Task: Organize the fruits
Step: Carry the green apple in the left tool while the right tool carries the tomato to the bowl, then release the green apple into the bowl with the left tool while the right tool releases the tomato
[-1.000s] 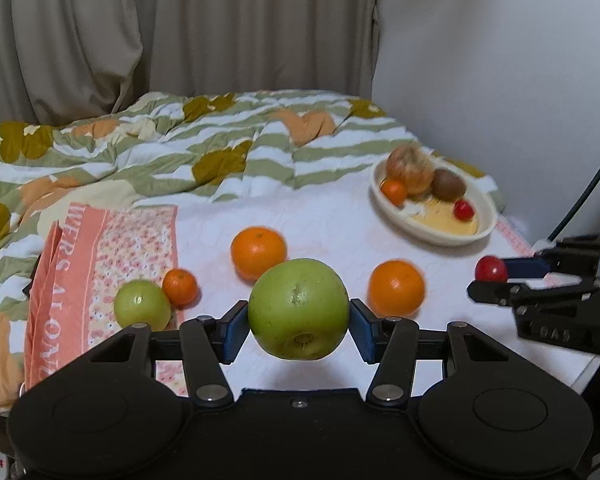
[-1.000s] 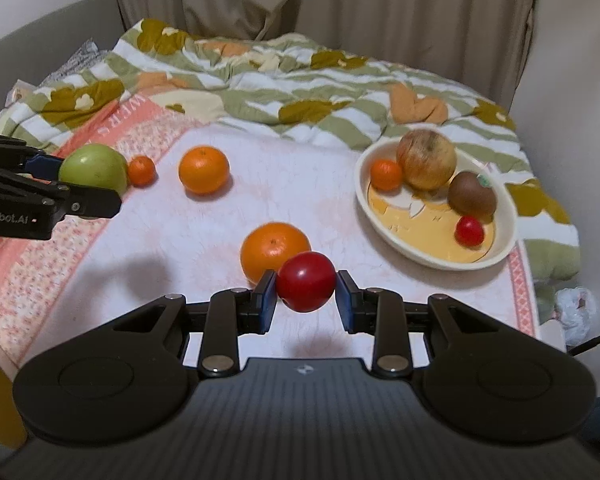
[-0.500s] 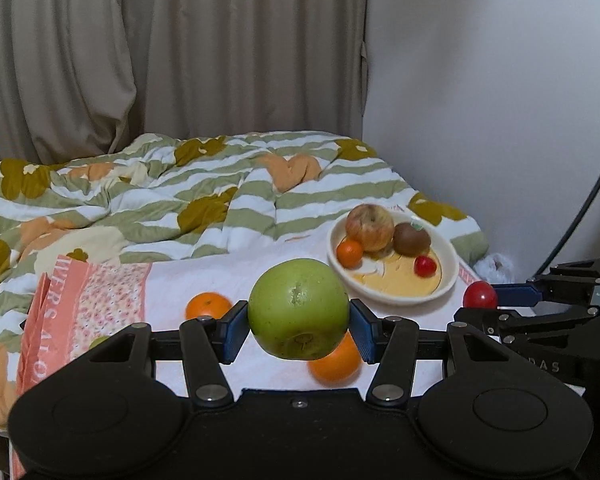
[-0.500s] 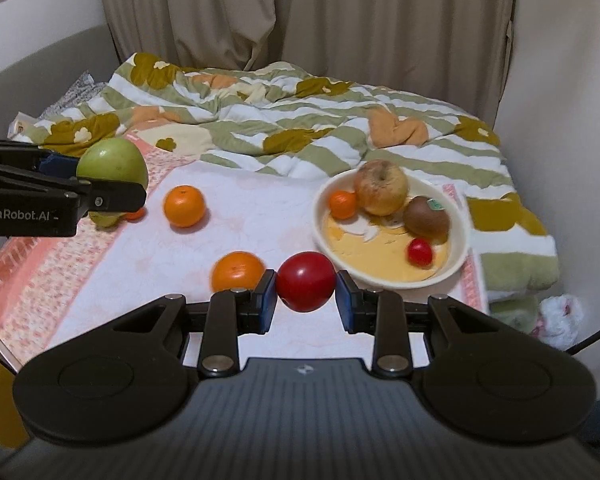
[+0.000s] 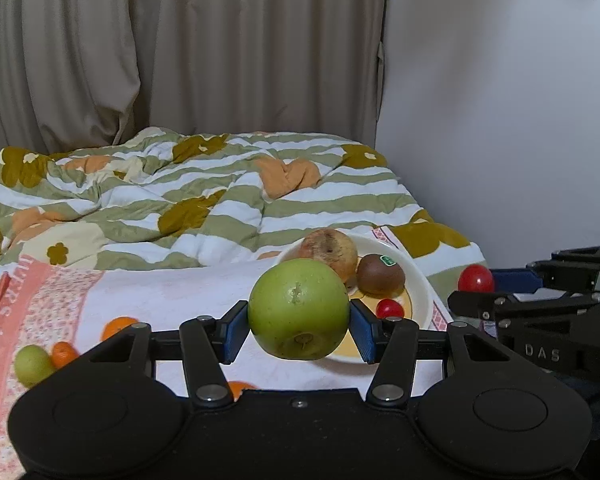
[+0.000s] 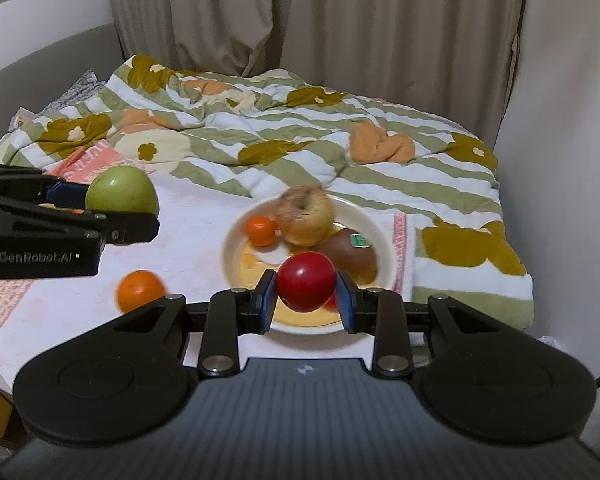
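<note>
Left hand-held gripper with its blue pads clamped on the sides of a large green apple, carried in the air above the bed near the near-left rim of the white bowl. Right hand-held gripper with its pads clamped on a small red fruit, held over the near edge of the same bowl. Seen from the right wrist, the bowl contains a blotched yellow-brown apple, a small mandarin just left of it, and a brown kiwi with a green sticker to the right; the left wrist view also shows a small red tomato lying in the bowl below the kiwi. The bowl rests on a white quilted cloth spread on the bed. Still loose on the cloth: an orange near the bowl, and farther left a second orange, a small mandarin and a small green fruit touching it. A striped floral duvet lies rumpled behind, with curtains beyond
</note>
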`<state>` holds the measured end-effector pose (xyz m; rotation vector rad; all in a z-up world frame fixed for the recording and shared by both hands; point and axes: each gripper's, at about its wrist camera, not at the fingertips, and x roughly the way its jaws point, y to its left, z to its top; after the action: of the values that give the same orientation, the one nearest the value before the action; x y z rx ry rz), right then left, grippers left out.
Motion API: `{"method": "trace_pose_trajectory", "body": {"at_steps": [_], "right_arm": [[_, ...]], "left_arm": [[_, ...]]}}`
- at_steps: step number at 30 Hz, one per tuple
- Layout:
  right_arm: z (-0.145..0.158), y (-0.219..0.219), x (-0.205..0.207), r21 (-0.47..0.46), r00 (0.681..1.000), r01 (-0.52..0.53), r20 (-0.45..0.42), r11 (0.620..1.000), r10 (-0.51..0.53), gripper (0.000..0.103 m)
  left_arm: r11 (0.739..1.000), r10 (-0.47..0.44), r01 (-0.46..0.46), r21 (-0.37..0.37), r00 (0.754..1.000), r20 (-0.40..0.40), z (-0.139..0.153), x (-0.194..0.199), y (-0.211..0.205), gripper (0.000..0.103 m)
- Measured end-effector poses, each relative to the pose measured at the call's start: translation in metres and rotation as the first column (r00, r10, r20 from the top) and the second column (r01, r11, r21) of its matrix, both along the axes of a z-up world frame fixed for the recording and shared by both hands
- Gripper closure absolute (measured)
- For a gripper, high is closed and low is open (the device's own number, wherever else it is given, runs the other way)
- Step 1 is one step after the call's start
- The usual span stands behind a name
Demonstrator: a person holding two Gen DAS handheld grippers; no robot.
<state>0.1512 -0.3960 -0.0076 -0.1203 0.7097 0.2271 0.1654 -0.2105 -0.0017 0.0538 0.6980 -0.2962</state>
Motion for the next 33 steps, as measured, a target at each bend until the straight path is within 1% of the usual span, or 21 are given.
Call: {"method": "trace_pose_trajectory", "body": {"at_steps": [7,12,19,23,29,30,31,32,33], "right_arm": [[-0.013,-0.030,0.034,0.020,0.999,0.015,-0.036,1.000,-0.014,0.056],[-0.026,-0.041,0.050,0.028,0.997,0.042,-0.066,0.999,-0.040,0.056],[-0.043,-0.050,0.069,0.040,0.991,0.084,-0.112,0.996,-0.079,0.056],[-0.052,-0.054,0.078,0.039,0.985,0.108,-0.137,0.993,-0.102,0.056],[-0.058,-0.055,0.084,0.036,0.981,0.125,-0.154,0.991,-0.118,0.056],[-0.058,-0.055,0.085,0.036,0.980,0.128,-0.155,0.991,-0.121,0.056],[-0.058,-0.056,0.086,0.037,0.980,0.129,-0.156,0.991,-0.122,0.056],[-0.057,-0.056,0.086,0.039,0.980,0.131,-0.156,0.991,-0.123,0.056],[-0.056,-0.056,0.087,0.040,0.980,0.131,-0.155,0.991,-0.123,0.056]], "left_arm": [[1.000,-0.003,0.004,0.016,0.998,-0.064,-0.021,0.030,-0.032,0.046],[0.998,-0.045,0.049,0.034,0.993,-0.108,-0.042,0.052,-0.050,0.046],[0.992,-0.092,0.106,0.068,0.979,-0.184,-0.075,0.081,-0.067,0.046],[0.987,-0.115,0.137,0.086,0.968,-0.225,-0.092,0.091,-0.074,0.046],[0.981,-0.129,0.160,0.105,0.958,-0.257,-0.103,0.097,-0.079,0.045],[0.982,-0.131,0.160,0.101,0.959,-0.252,-0.102,0.096,-0.079,0.037],[0.982,-0.134,0.161,0.097,0.961,-0.240,-0.099,0.095,-0.079,0.017],[0.982,-0.137,0.162,0.096,0.965,-0.222,-0.095,0.093,-0.077,0.008],[0.983,-0.137,0.158,0.097,0.971,-0.195,-0.090,0.091,-0.076,0.002]]}}
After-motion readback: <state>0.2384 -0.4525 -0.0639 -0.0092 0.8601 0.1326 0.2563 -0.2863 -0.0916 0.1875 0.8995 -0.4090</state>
